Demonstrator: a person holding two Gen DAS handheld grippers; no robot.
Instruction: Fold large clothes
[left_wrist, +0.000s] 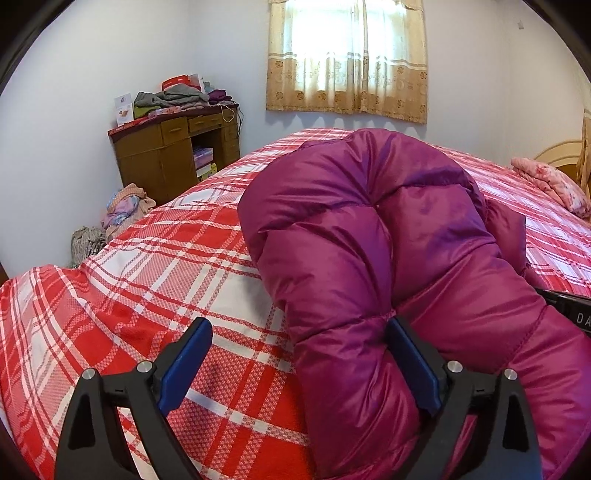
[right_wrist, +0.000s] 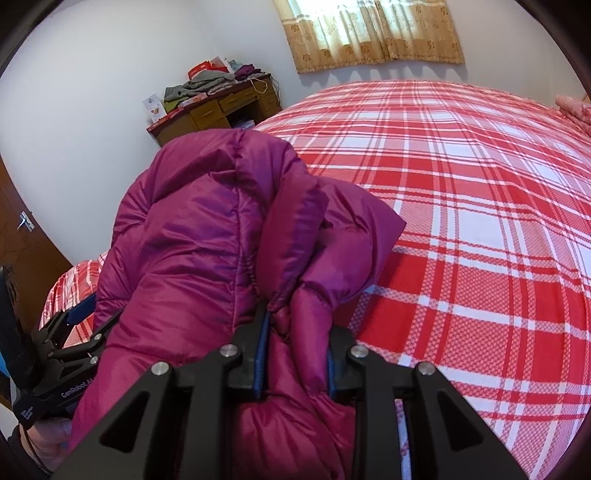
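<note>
Right claw (right_wrist: 295, 354) pinches jacket (right_wrist: 192, 236); left claw (left_wrist: 299, 365) gapes wide.

The left gripper (left_wrist: 297, 363) points downward with its 2 blue-padded jaws spread wide, clamping nothing. The right gripper (right_wrist: 295, 354) tilts downward too, its jaws drawn close and pinching puffy fabric. A hand (right_wrist: 48, 439) grasps the left gripper's handle.

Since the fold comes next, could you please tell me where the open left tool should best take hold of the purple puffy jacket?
Probably the near quilted roll of the purple puffy jacket, approached from the bare red plaid bedspread side: that rounded edge already lies between the left tool pads.
</note>
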